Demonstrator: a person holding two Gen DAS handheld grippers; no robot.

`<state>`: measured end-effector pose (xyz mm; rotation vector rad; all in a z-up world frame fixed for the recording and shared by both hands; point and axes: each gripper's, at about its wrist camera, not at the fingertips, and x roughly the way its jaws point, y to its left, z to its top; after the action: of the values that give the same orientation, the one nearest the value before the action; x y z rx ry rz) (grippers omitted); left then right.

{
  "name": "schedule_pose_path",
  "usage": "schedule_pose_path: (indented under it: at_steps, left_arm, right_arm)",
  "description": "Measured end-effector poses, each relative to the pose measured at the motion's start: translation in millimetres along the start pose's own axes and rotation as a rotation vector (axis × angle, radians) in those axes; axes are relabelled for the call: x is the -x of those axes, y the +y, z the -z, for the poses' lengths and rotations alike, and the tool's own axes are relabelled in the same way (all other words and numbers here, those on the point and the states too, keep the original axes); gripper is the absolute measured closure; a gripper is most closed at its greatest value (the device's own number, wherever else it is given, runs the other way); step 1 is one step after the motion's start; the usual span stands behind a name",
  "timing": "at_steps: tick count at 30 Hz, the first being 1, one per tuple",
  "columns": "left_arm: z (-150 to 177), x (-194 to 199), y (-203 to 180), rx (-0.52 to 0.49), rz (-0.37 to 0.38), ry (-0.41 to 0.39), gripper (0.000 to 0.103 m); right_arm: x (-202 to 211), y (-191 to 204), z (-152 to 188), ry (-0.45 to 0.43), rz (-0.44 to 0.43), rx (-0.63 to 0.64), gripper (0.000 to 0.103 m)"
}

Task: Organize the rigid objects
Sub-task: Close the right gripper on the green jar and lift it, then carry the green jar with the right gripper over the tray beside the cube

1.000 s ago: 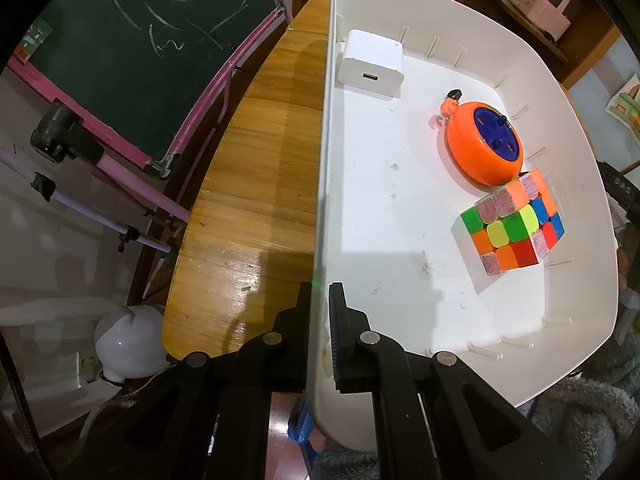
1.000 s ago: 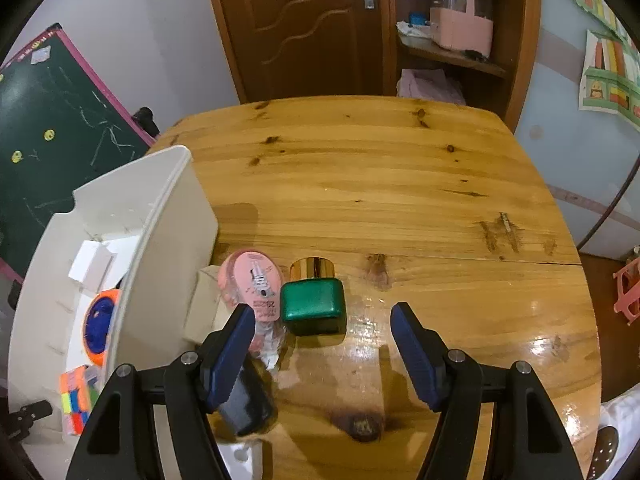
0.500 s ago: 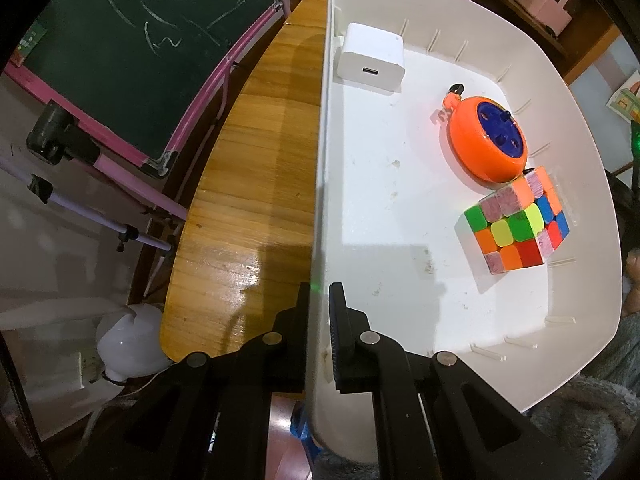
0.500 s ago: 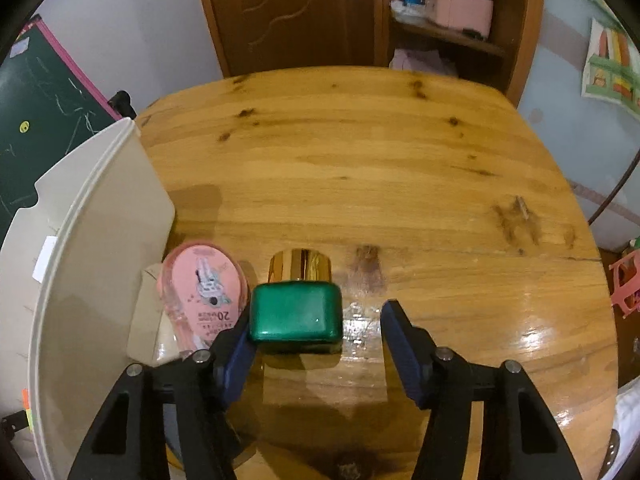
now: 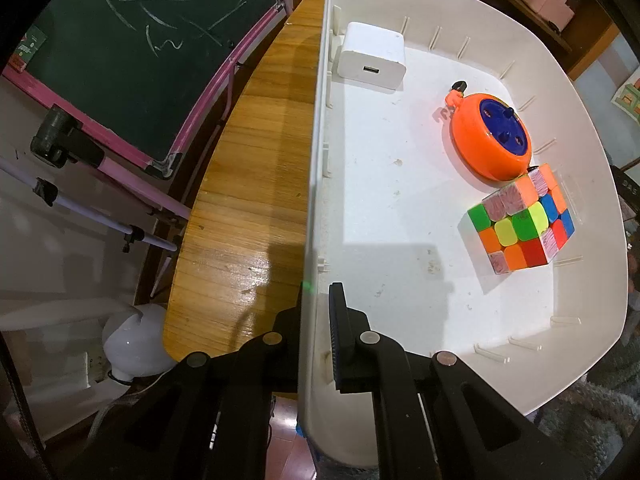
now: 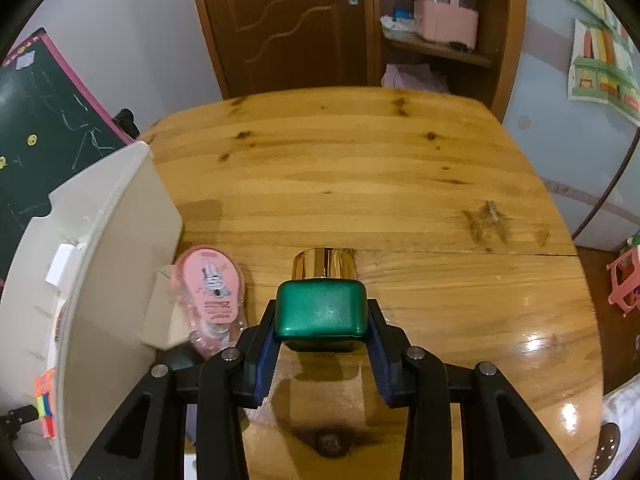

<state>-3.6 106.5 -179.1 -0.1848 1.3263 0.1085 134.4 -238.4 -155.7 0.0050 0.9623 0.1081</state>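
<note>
Bottle: green bottle [image 6: 321,312] with a gold cap [image 6: 324,265] lies on the wooden table [image 6: 360,184], its cap pointing away from the camera; it is just beside the white tray's outer wall, with one pink thing between.
Right gripper: right gripper [image 6: 322,334] has just been closing its jaws, and the green bottle is between them; the blue pads [image 6: 267,354] now press on its two sides, so the tongs hold the bottle.
Pink dispenser: pink tape dispenser [image 6: 212,292] lies flat on the table, between the tray wall and the green bottle, close to the left pad.
Tray: white tray [image 5: 592,184] stands on the table at the table's left edge; in the right wrist view its wall [image 6: 116,248] rises left of the bottle.
Left gripper: left gripper [image 5: 316,320] is closed narrow on the near side wall of the white tray, one finger outside and one finger inside.
Inside the tray: white charger [image 5: 372,58] is at the far corner by the gripped wall; orange round toy [image 5: 490,142] with a blue centre is near the opposite wall; colour cube [image 5: 520,224] touches the orange toy on its near side.
Beyond the tray: green chalkboard [image 5: 132,40] with a pink frame stands beside the table, on the tray's side.
</note>
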Motion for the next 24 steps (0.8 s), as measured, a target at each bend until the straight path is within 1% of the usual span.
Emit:
schedule_pose_path:
  at_steps: [7,15,18,24]
  left_arm:
    - [0.5,1.2,0.8,0.000,0.003,-0.006,0.096]
    - [1.9,3.9,2.2,-0.002,0.008,-0.019,0.096]
    - [3.0,5.0,2.8,-0.001,0.012,-0.025,0.096]
    - [4.2,6.9,3.9,0.002,0.019,-0.033,0.096]
  right_arm:
    - [38.1,10.5,2.5,-0.046,-0.011,0.025,0.063]
    - [107.0,38.2,-1.9,-0.163,-0.030,0.087,0.063]
    - [126.2,48.5,-3.7,-0.180,-0.029,0.107,0.063]
    - [160.6,68.3,-0.5,-0.212,-0.071,0.139,0.063]
